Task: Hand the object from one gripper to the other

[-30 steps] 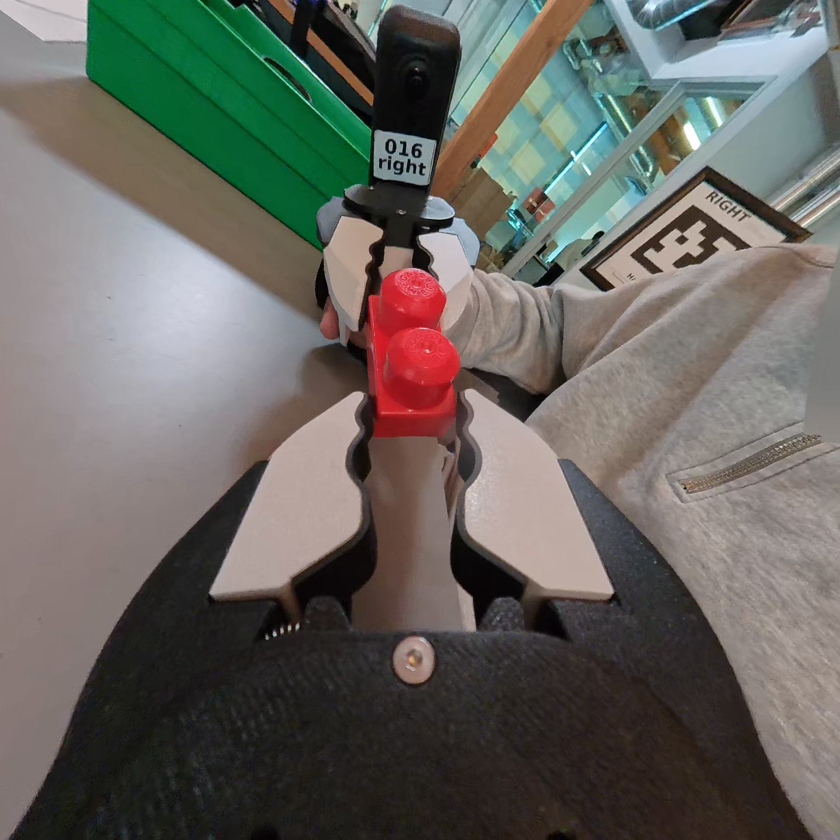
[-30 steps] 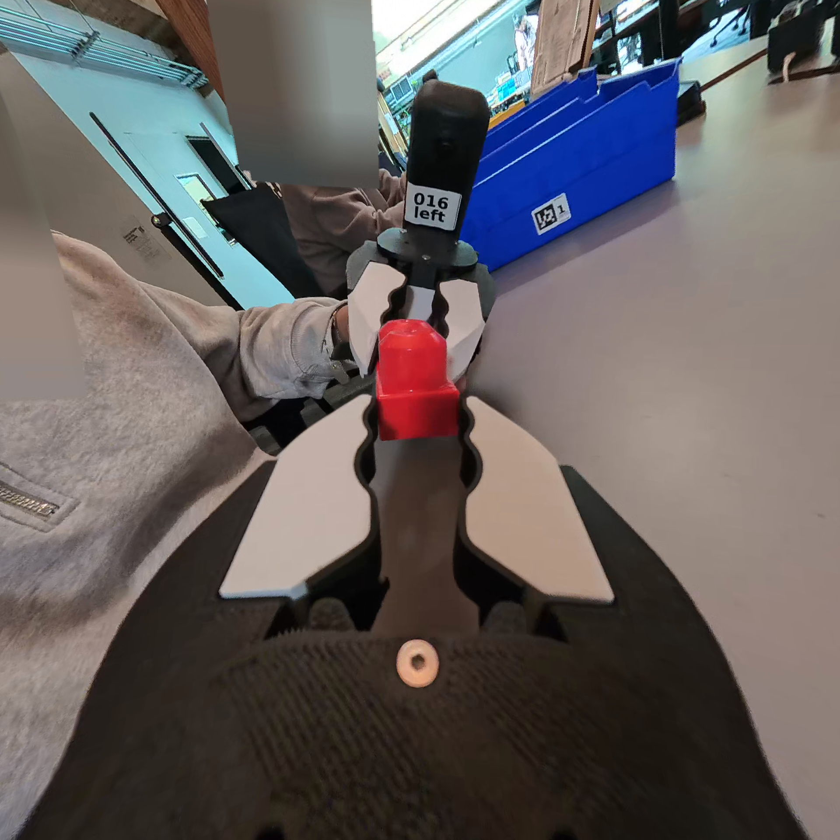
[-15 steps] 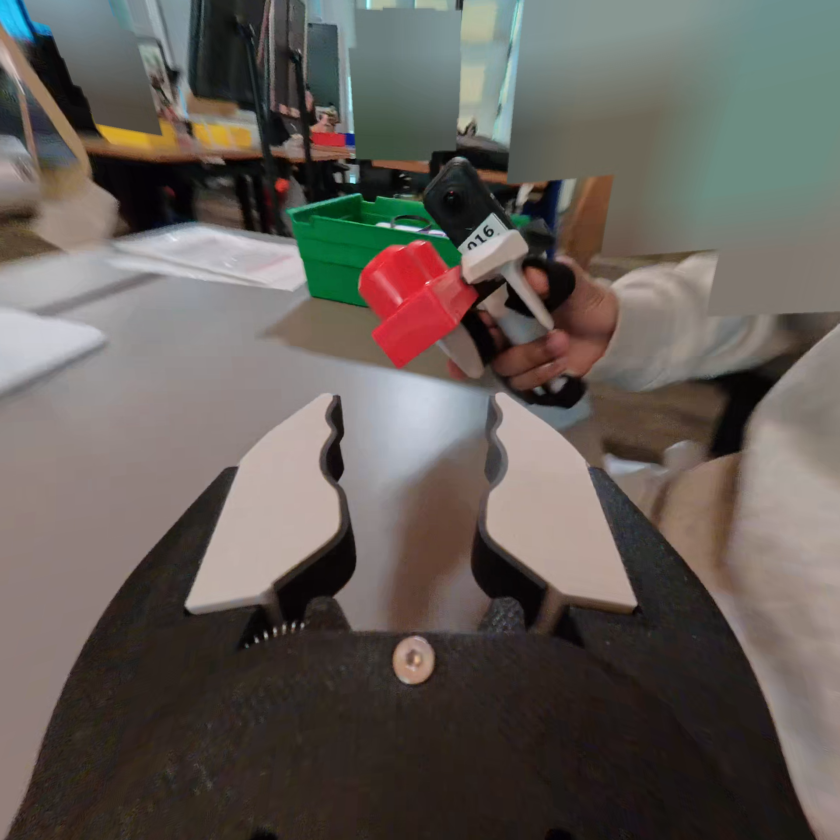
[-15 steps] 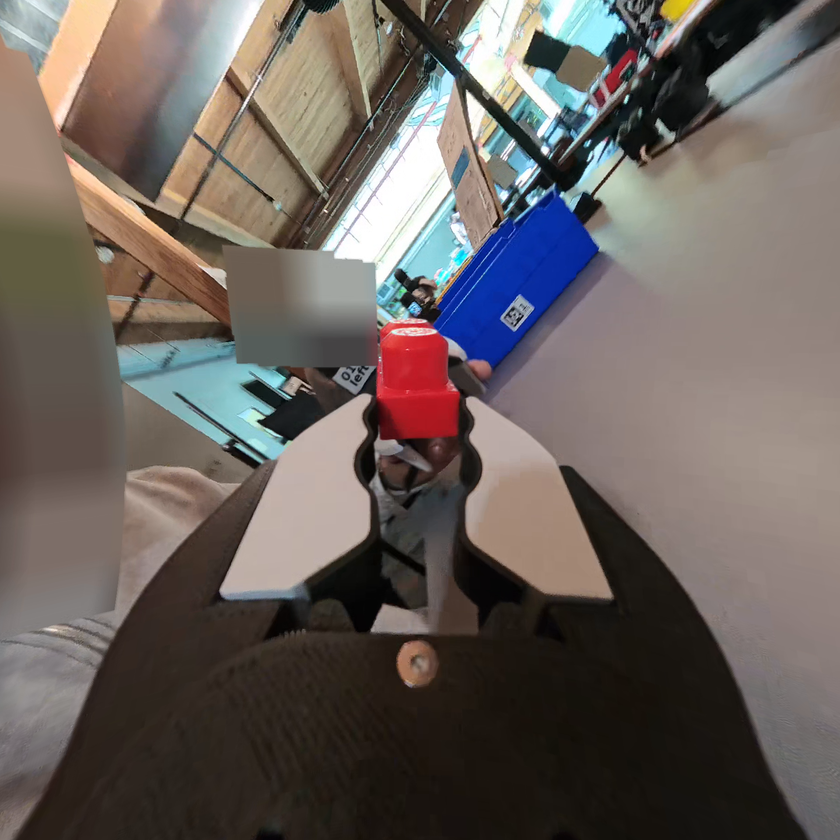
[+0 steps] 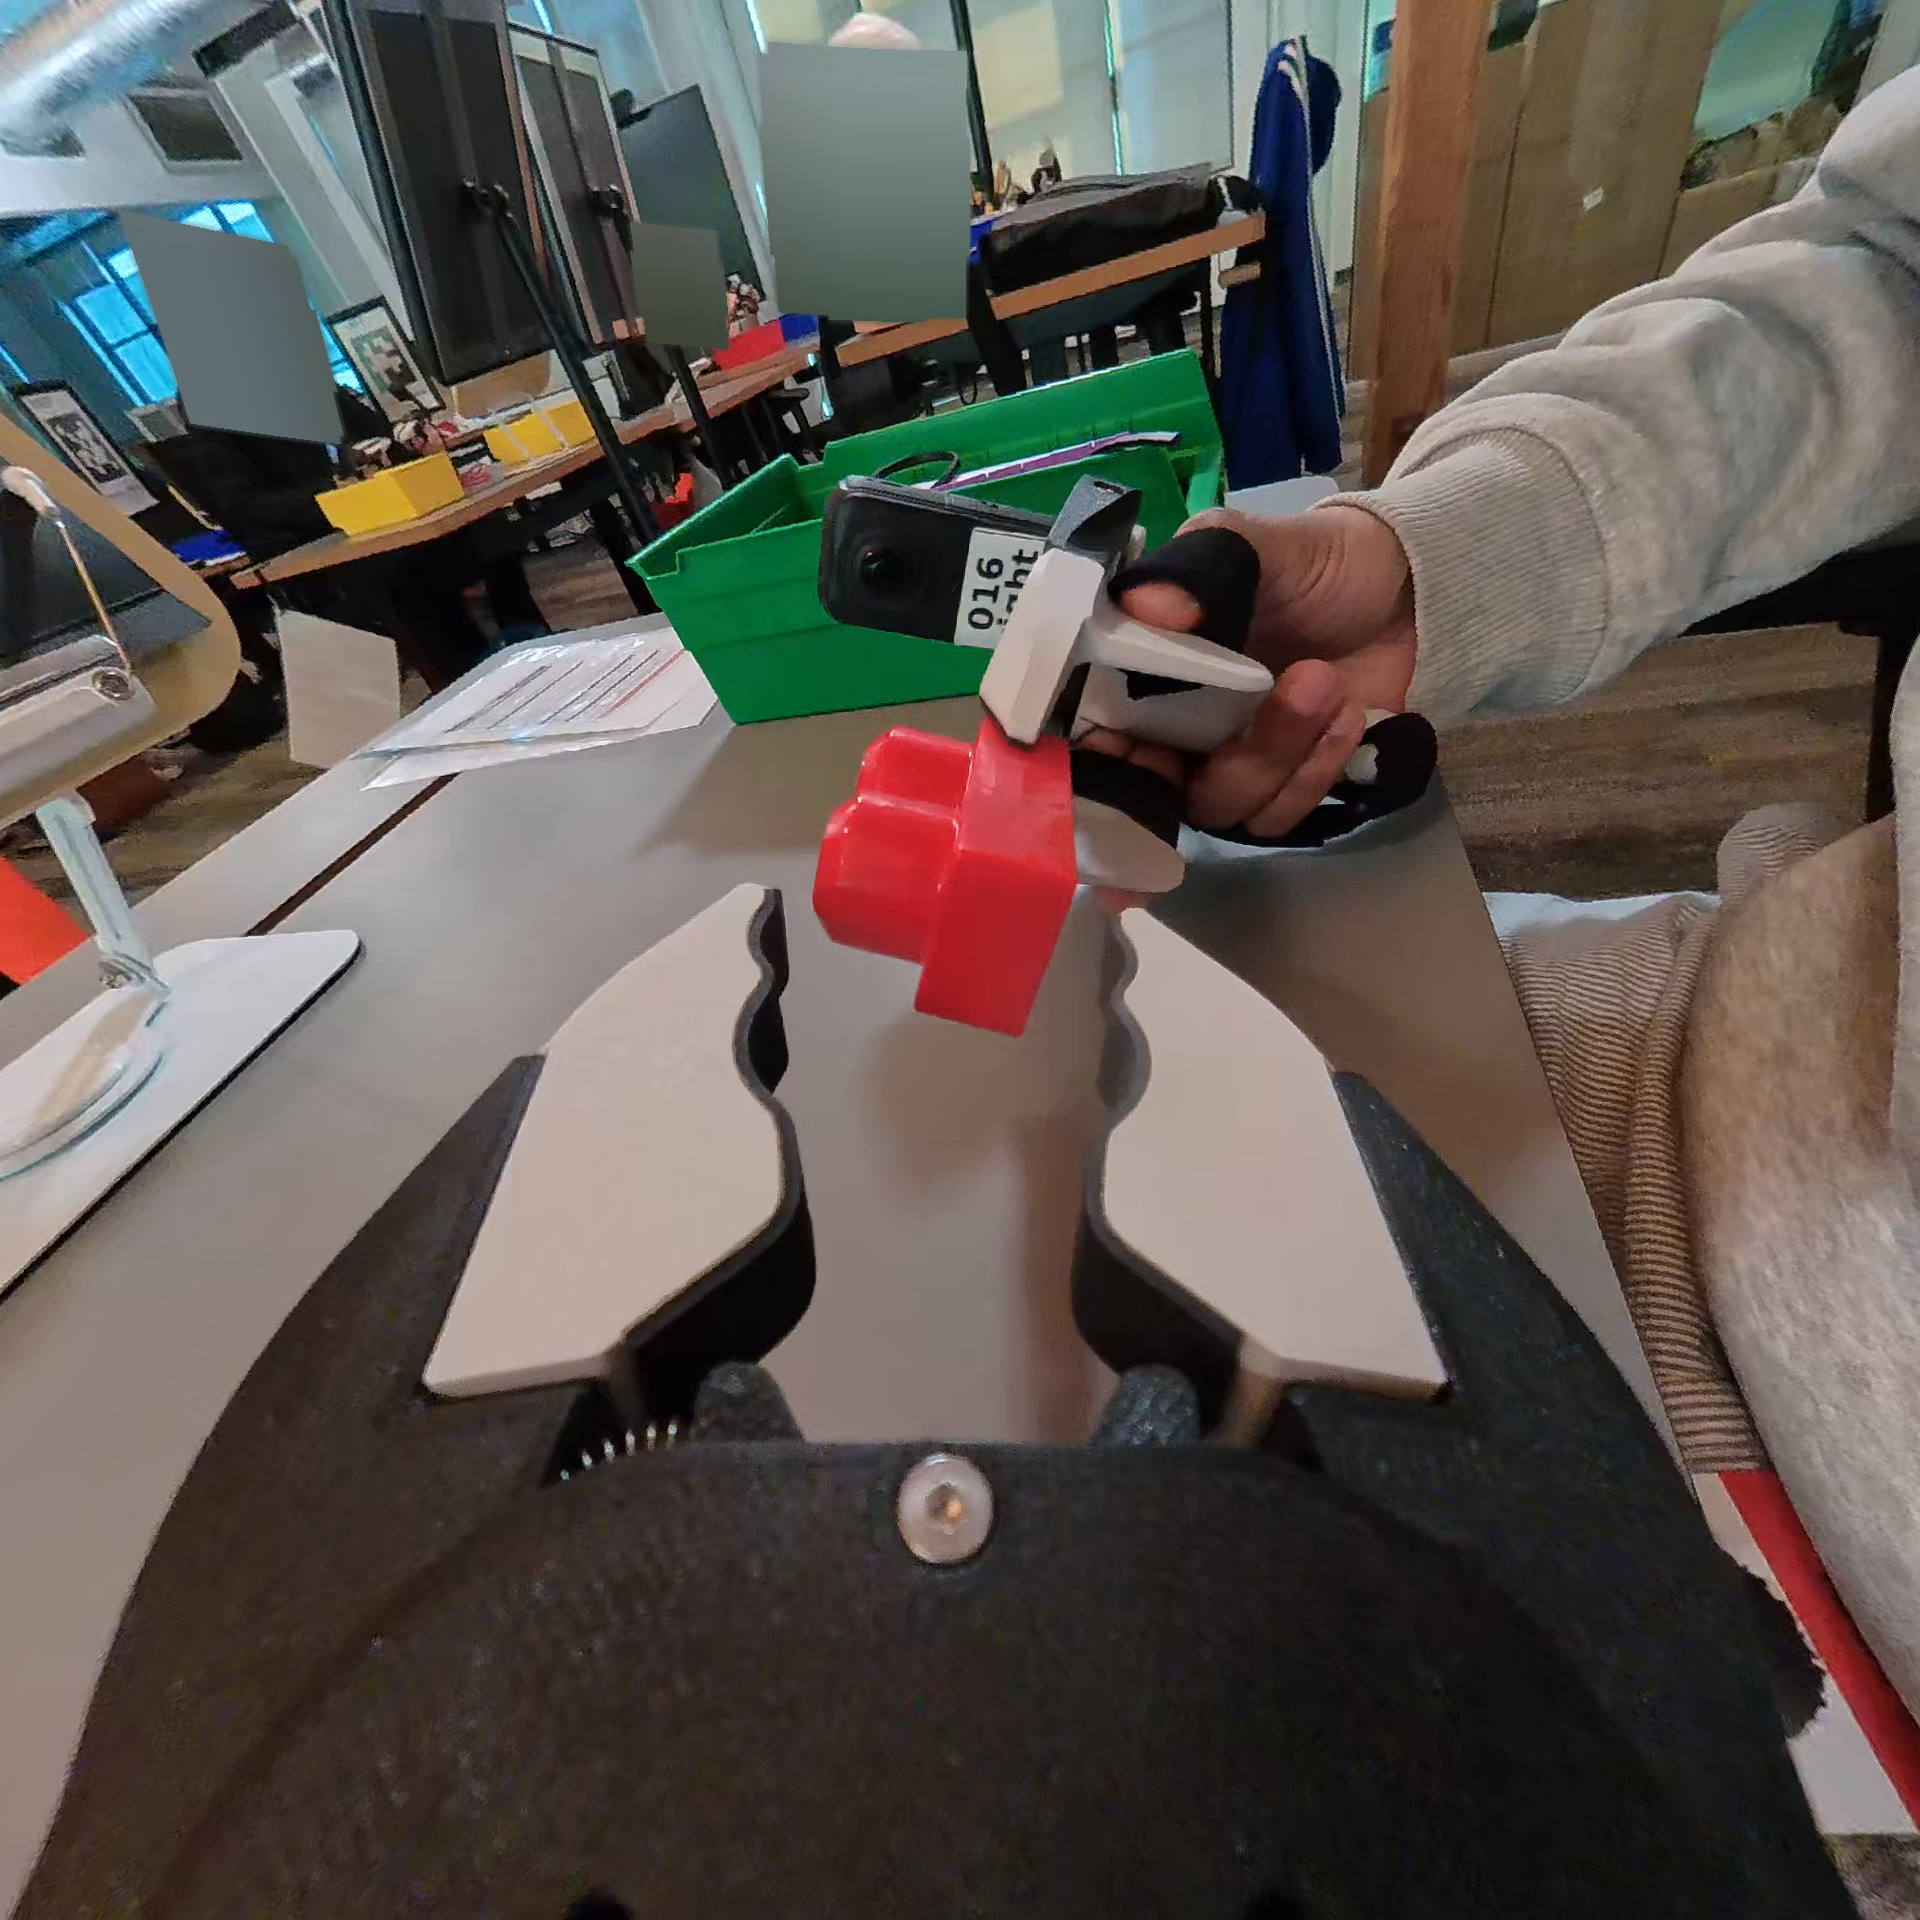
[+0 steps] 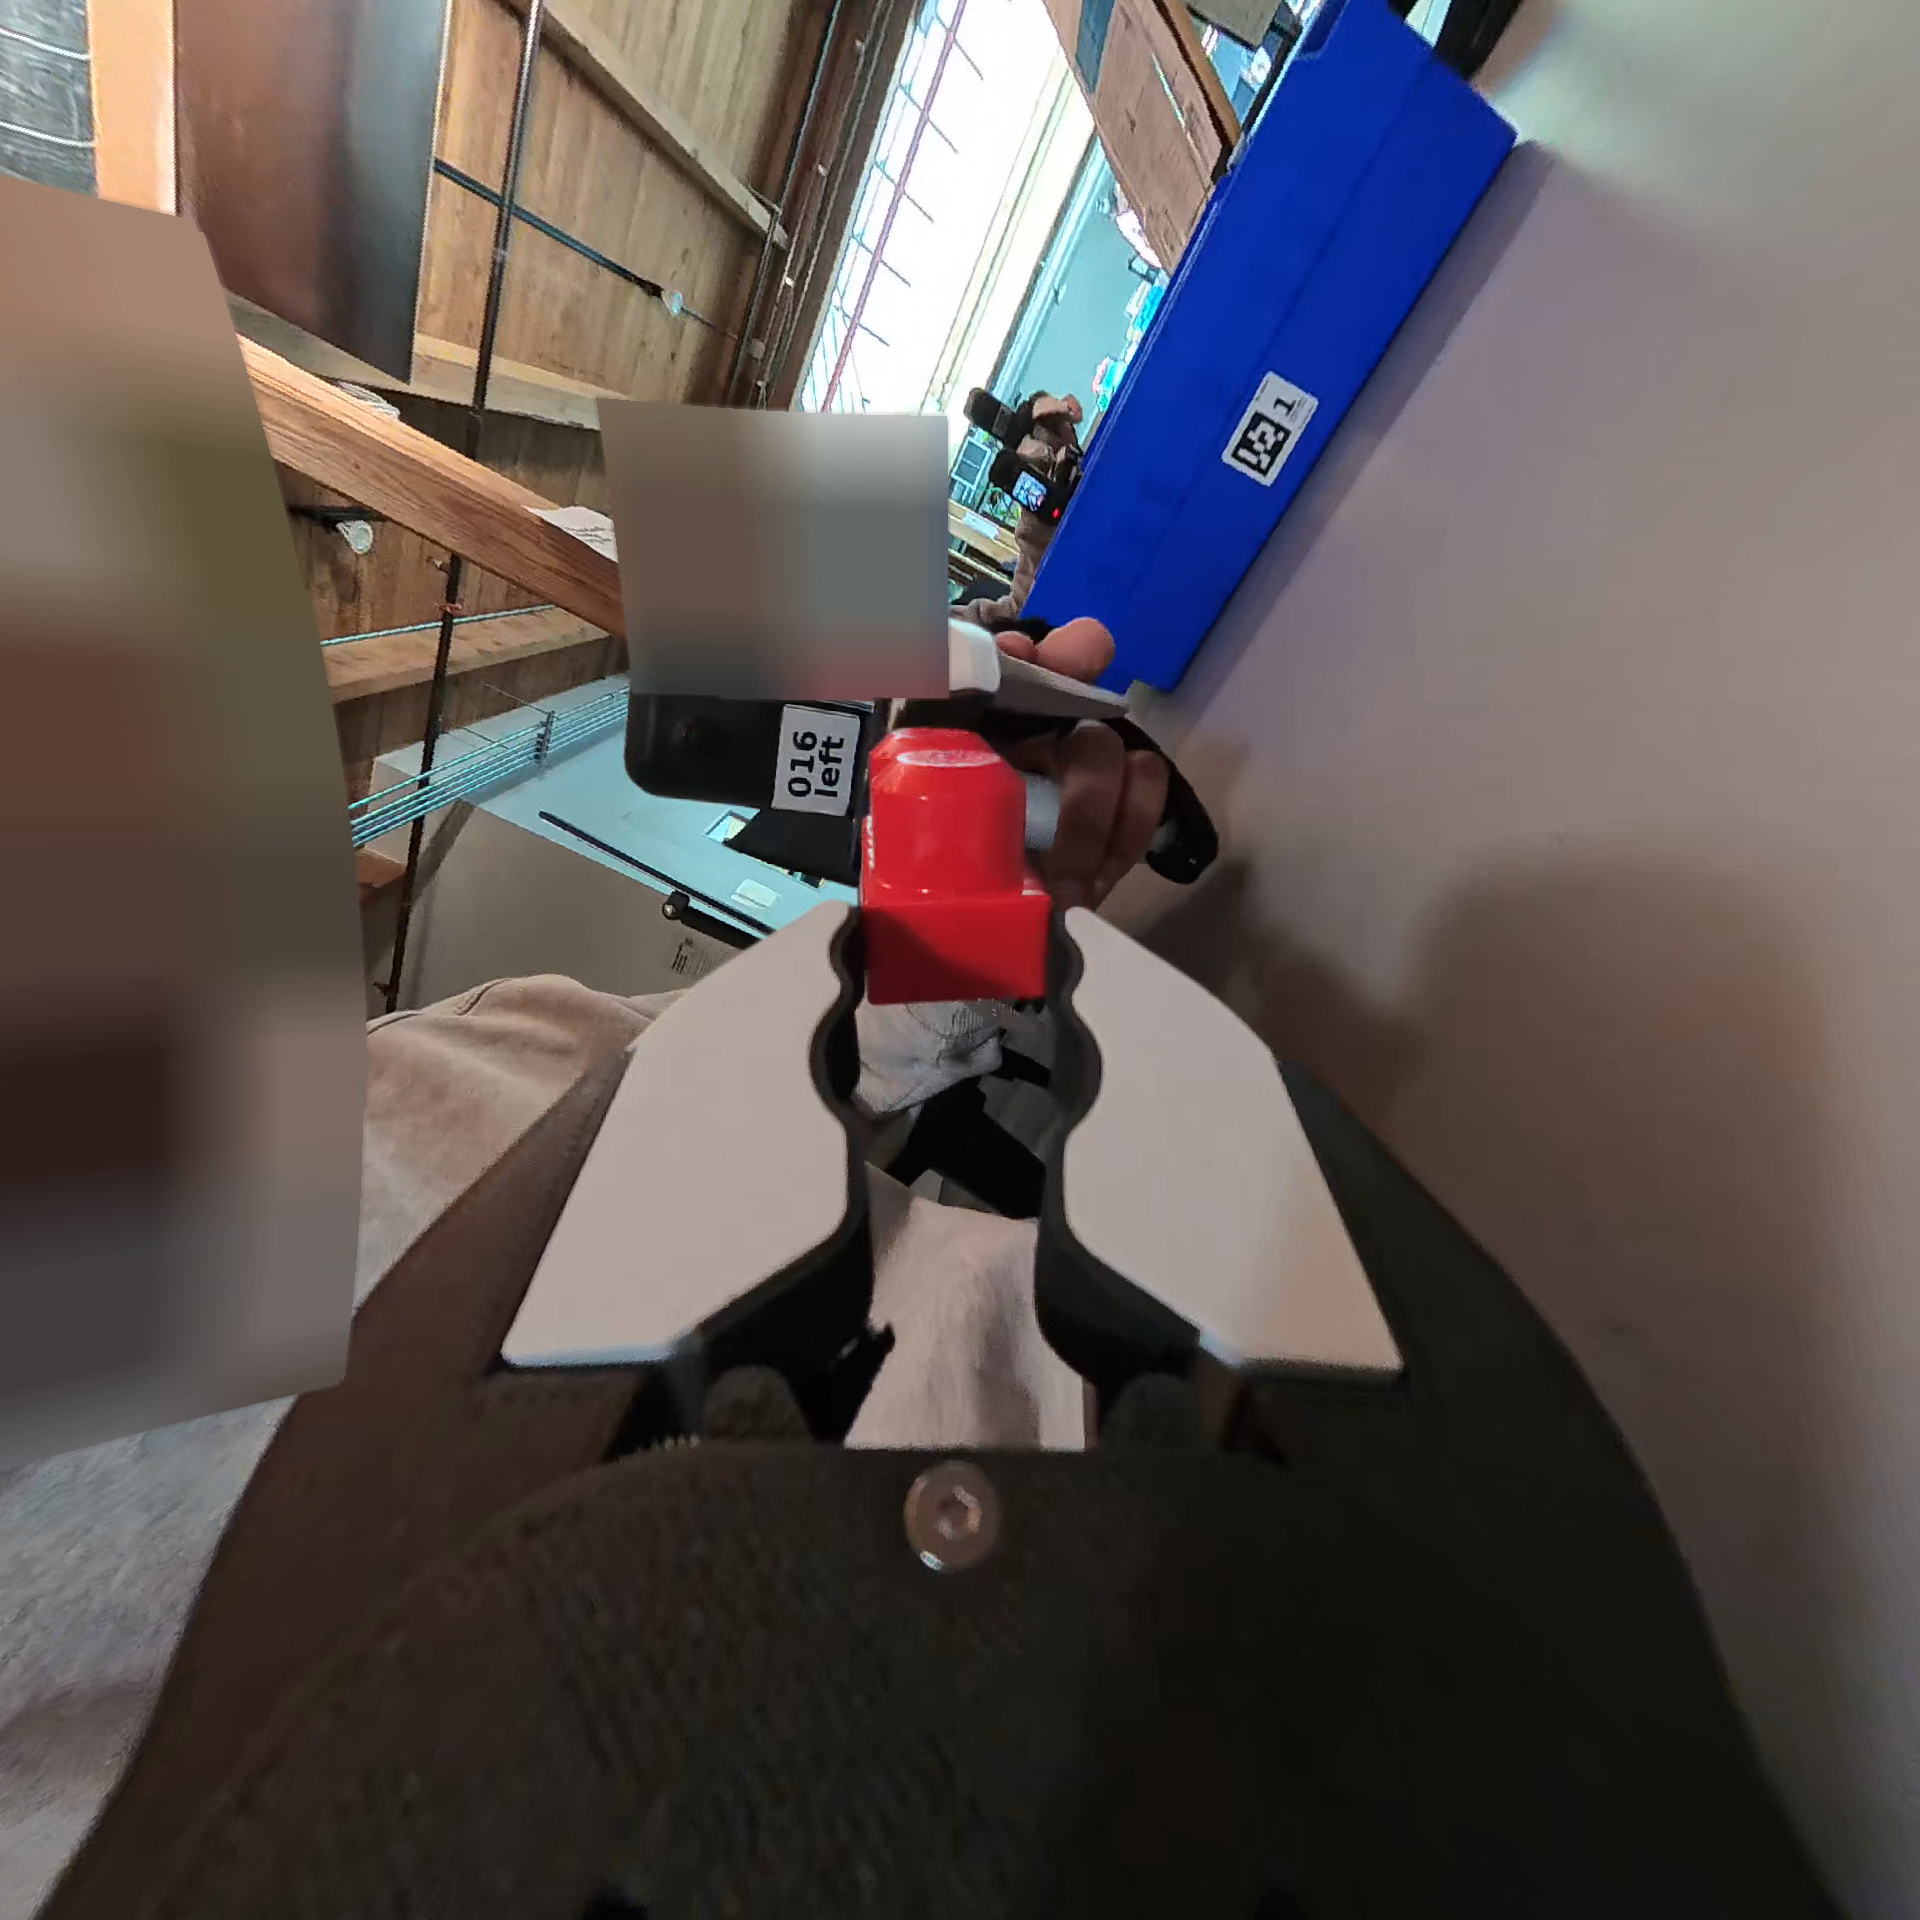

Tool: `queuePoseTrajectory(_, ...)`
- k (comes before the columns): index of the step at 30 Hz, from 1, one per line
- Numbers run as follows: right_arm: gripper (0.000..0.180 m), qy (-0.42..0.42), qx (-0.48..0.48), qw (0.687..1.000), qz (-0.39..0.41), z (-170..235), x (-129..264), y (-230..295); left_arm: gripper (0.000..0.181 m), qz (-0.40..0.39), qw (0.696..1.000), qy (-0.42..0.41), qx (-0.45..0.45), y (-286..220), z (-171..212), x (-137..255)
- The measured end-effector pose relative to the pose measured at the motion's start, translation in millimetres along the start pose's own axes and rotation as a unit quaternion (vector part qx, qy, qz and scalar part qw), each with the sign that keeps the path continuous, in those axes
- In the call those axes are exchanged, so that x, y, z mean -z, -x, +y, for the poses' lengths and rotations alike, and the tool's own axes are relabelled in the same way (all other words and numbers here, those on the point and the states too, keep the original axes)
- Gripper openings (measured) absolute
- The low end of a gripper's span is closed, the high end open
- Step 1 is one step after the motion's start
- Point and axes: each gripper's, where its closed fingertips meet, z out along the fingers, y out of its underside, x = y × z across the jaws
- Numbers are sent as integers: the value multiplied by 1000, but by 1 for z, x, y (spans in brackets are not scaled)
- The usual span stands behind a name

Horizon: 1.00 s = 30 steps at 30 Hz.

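Note:
A red two-stud toy brick (image 5: 951,868) hangs in the air just above the grey table, studs pointing left. My right gripper (image 5: 1081,800) comes in from the right, held by a hand, and is shut on the brick's base. In the right wrist view the right gripper (image 6: 951,951) clamps the brick (image 6: 951,878) between its fingertips, studs pointing away. My left gripper (image 5: 940,966) is open and empty, its fingers spread just below and in front of the brick without touching it. It also shows in the right wrist view (image 6: 914,727) behind the brick, mostly hidden.
A green bin (image 5: 831,634) stands at the table's far side, with a paper sheet (image 5: 551,696) to its left. A white stand base (image 5: 156,1029) sits at the left. A blue bin (image 6: 1278,364) lies on the table in the right wrist view. A grey-sleeved arm (image 5: 1662,436) fills the right. Both grippers' tips are close together, under 4 cm apart.
The left gripper let go of the brick and opened, then drew back. The right gripper kept the brick, rolled over sideways and lowered it toward the table.

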Motion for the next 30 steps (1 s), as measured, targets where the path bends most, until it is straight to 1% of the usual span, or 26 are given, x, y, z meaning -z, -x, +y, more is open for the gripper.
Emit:
queuePoseTrajectory(4, 34, 12, -10, 1000, 4, 5, -2, -3, 45, 8, 1000, 2, -11, -4, 0, 0)
queuePoseTrajectory(6, 34, 9, -10, 1000, 0, 4, -2, -3, 44, 6, 1000, 3, -12, -3, 0, 1)
queuePoseTrajectory(8, 35, 1, 19, 1000, 1, 1, -3, -2, 43, 3, 1000, 2, -5, -1, -1, 1)
queuePoseTrajectory(9, 39, -4, 50, 999, 7, -2, -2, -1, 42, 4, 1000, -2, 7, 0, -3, 1)
queuePoseTrajectory(11, 60, -25, 137, 990, 32, -12, 1, 3, 42, 12, 998, -17, 58, 3, -7, 2)
queuePoseTrajectory(12, 68, -35, 194, 979, 49, -18, 3, 5, 41, 23, 995, -26, 94, 3, -9, 3)
queuePoseTrajectory(13, 74, -40, 259, 963, 65, -22, 6, 8, 41, 38, 989, -36, 136, 3, -11, 3)
queuePoseTrajectory(14, 77, -36, 327, 941, 80, -24, 8, 11, 41, 57, 980, -45, 185, 3, -13, 4)
queuePoseTrajectory(17, 74, -2, 510, 851, 124, -21, 11, 16, 41, 80, 934, -88, 336, 11, -16, 4)
queuePoseTrajectory(19, 71, 8, 583, 801, 136, -16, 9, 21, 41, 91, 890, -122, 430, 16, -16, 4)
queuePoseTrajectory(21, 70, 12, 624, 770, 134, -8, 3, 28, 40, 101, 848, -140, 502, 17, -12, 2)
queuePoseTrajectory(23, 68, 22, 660, 738, 140, -1, -3, 31, 40, 110, 825, -140, 536, 13, -8, -2)
queuePoseTrajectory(26, 64, 46, 710, 683, 162, 4, -6, 27, 40, 129, 815, -131, 550, 4, -8, -7)
queuePoseTrajectory(28, 62, 61, 723, 667, 169, 7, -6, 22, 41, 141, 810, -130, 554, 1, -9, -8)
queuePoseTrajectory(30, 60, 64, 725, 665, 169, 8, -6, 21, 41, 151, 800, -131, 566, -2, -11, -9)
